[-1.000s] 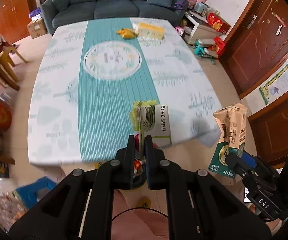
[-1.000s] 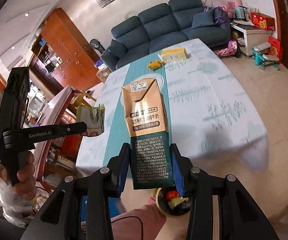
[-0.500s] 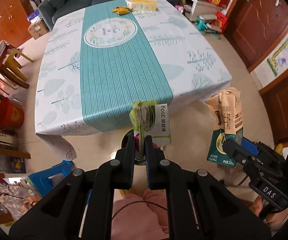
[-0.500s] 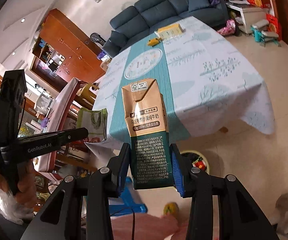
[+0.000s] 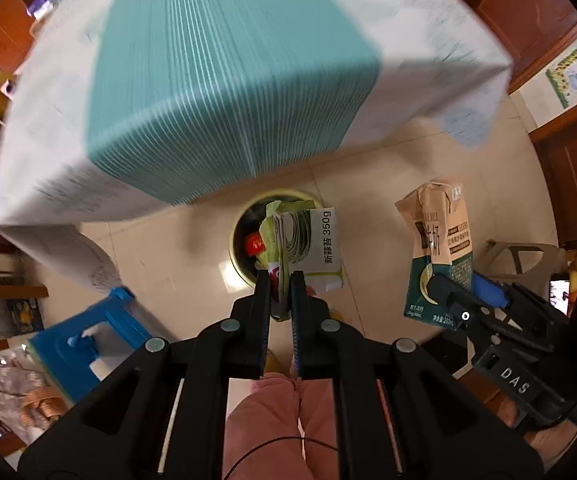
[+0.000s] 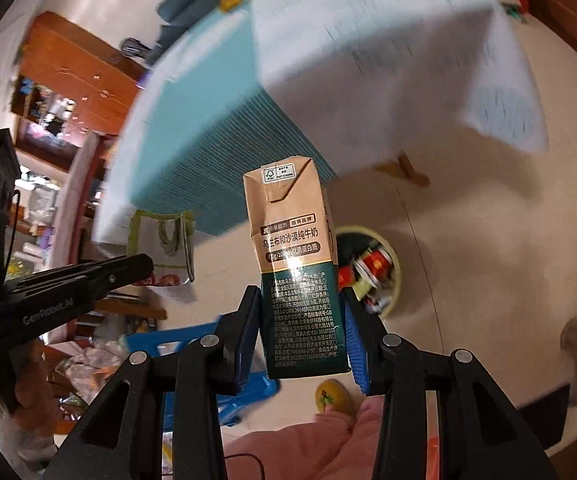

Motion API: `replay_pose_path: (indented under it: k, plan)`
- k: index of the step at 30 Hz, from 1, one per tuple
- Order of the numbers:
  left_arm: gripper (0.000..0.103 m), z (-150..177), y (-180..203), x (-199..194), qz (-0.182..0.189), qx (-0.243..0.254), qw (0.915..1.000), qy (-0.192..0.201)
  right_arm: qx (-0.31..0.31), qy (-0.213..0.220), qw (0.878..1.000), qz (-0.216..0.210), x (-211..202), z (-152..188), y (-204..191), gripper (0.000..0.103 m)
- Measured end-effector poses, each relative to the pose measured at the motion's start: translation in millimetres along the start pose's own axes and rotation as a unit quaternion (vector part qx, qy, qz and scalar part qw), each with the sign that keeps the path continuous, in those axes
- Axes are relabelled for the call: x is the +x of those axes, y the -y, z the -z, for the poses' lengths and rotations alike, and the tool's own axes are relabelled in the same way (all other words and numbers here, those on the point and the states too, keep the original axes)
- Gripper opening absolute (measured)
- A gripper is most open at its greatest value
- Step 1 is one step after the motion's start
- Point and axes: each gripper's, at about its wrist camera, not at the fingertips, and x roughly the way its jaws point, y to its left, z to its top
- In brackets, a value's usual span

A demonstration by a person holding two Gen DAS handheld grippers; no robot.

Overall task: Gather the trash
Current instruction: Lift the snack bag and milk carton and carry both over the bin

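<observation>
- Left wrist view: the left tongs (image 5: pixel 280 280) are clenched on a flat white-and-green plastic snack packet (image 5: pixel 312 246), pointing straight down at the floor. The packet hangs directly over a round yellow-rimmed waste bin (image 5: pixel 235 258) on the tiled floor, beside the surface draped in a teal-striped cloth (image 5: pixel 224 64). At the right, the right tongs (image 5: pixel 454 294) carry a tan-and-green milk carton (image 5: pixel 442 240), off to the side of the bin.
- Right wrist view: the right tongs (image 6: pixel 302 334) grasp the milk carton (image 6: pixel 298 268) by its dark green lower half, upright between the blue pads (image 6: pixel 354 344). The bin (image 6: pixel 388 276), already holding rubbish, lies just behind the carton.
- Step in hand, as I judge it: bringing both pieces to the bin. Next, the left tongs need only release; the carton must first be brought over the opening.
</observation>
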Motion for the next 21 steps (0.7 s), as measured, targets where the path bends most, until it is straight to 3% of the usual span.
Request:
replay_pose_path:
  k: [13, 21]
  plan:
    - [0.007, -7.3, -17.1, 205.0, -0.008, 0.000, 0.9986, -0.053, 0.025, -0.047, 0.998, 0.023, 181.2, 20.7, 40.0, 0.039]
    - [0.007, -10.5, -16.5, 279.9, -0.006, 0.014, 0.9963, -0.084, 0.033, -0.072, 0.997, 0.019, 250.8, 23.2, 65.9, 0.039]
